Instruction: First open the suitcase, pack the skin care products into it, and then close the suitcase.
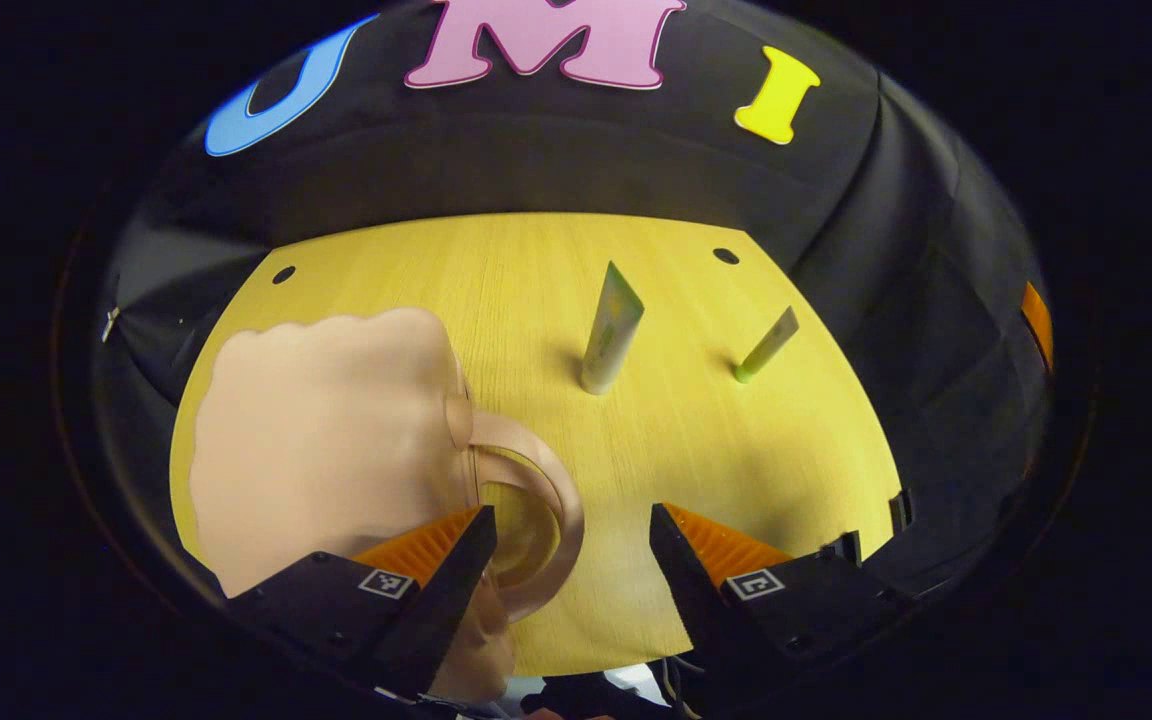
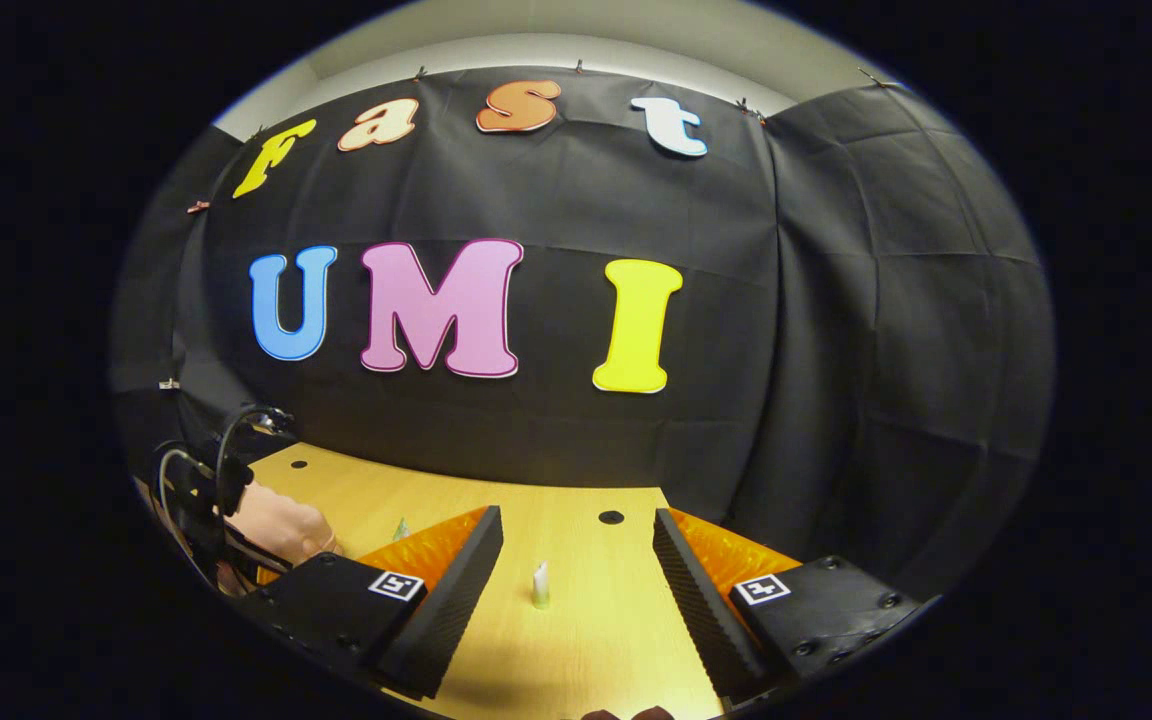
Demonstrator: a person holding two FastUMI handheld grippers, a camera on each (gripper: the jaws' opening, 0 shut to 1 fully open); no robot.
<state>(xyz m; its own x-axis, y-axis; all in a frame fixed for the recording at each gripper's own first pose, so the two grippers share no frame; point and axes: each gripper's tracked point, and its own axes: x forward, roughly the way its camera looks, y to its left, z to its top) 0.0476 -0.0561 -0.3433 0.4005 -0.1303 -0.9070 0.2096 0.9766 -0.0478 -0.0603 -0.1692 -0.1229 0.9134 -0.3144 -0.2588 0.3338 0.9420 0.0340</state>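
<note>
On the worktop [image 1: 536, 300], the suitcase [image 1: 326, 440] lay just left of the left hand-held gripper [image 1: 571, 560], whose fingers were released, as were the right's [image 2: 576, 580].

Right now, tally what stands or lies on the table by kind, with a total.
Suitcase, pink, shut: 1
Skin care tubes: 2, a larger pale one and a thinner one with a green cap, both standing cap down
Total: 3
</note>
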